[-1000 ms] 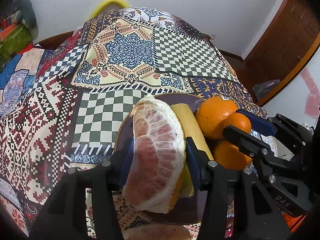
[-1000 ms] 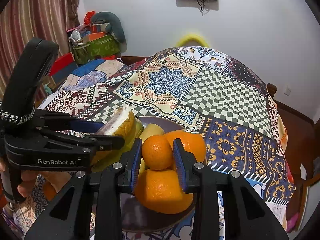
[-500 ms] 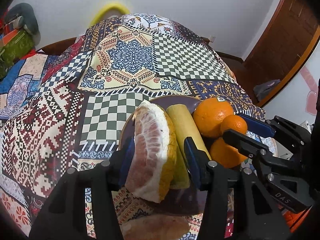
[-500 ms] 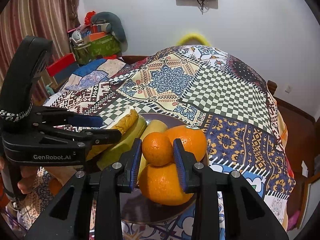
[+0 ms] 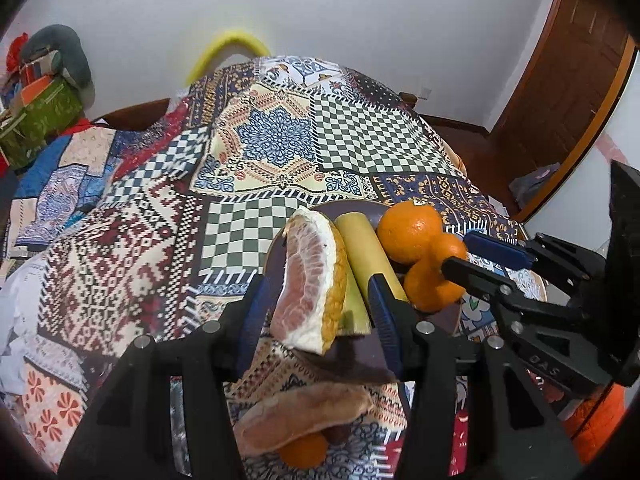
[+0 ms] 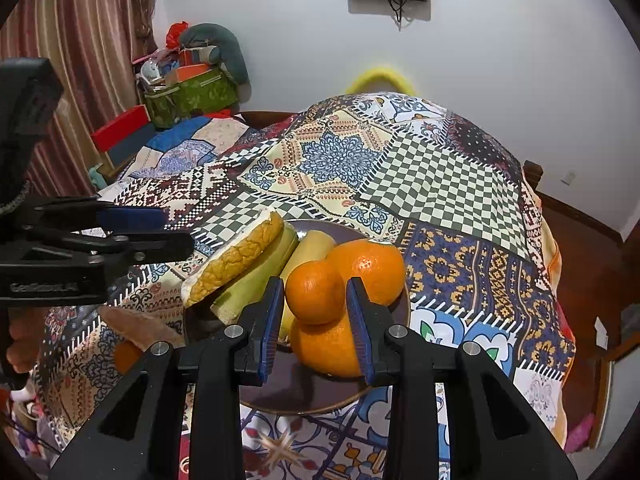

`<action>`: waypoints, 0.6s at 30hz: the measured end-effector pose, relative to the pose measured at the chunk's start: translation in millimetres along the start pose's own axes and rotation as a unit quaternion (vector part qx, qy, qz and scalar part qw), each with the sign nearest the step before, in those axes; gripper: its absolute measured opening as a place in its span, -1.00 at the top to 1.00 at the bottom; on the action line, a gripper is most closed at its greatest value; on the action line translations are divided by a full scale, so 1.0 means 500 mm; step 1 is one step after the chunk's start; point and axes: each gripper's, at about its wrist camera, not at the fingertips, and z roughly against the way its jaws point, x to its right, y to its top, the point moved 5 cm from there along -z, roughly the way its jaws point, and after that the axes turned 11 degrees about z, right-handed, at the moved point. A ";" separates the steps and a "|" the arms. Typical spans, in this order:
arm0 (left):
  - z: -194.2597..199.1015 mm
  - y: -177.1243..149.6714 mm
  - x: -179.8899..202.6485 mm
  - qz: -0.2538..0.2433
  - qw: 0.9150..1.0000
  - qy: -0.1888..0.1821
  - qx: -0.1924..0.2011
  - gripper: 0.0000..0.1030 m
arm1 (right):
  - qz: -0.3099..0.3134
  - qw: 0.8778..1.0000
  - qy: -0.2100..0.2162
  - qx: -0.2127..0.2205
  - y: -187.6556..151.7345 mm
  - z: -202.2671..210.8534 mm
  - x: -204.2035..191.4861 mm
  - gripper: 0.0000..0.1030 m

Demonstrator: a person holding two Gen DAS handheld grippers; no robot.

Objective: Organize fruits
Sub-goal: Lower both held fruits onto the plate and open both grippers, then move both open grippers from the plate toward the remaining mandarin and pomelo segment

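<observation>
1. Left wrist view: our left tongs [image 5: 318,320] stand partly open and hold nothing. The pomelo wedge [image 5: 312,280] shows between the pads with a gap on each side. It stands on edge on the plate [image 5: 352,204] and leans on the banana [image 5: 364,248]. On the plate's right side, our right tongs [image 5: 456,254] flank the small orange [image 5: 448,246], which sits among two larger oranges [image 5: 408,232]. A second pomelo piece [image 5: 304,412] lies on the tablecloth [image 5: 120,260] just short of the plate, with another orange [image 5: 300,452] partly under it.

2. Right wrist view: our right tongs [image 6: 316,320] are narrow and appear to be closed on the small orange [image 6: 314,292], which rests on top of the lower orange [image 6: 324,348]. The left tongs [image 6: 172,230] hang clear of the pomelo wedge [image 6: 236,260].

3. Our reading: the wedge is placed and the small orange is being settled. Next, we think, the right pads must part gently so the stack does not roll, and the left tongs should go for the loose pomelo piece [image 6: 136,328].
</observation>
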 end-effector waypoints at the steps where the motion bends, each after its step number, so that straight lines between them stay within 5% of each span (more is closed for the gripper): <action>1: 0.006 -0.002 -0.001 -0.001 1.000 0.001 0.002 0.02 | 0.002 1.000 0.000 -0.001 0.001 -0.003 -0.003 0.43; 18: 0.085 -0.025 -0.026 0.004 0.999 0.011 0.033 0.02 | -0.003 1.000 -0.003 0.003 -0.004 0.047 -0.024 0.43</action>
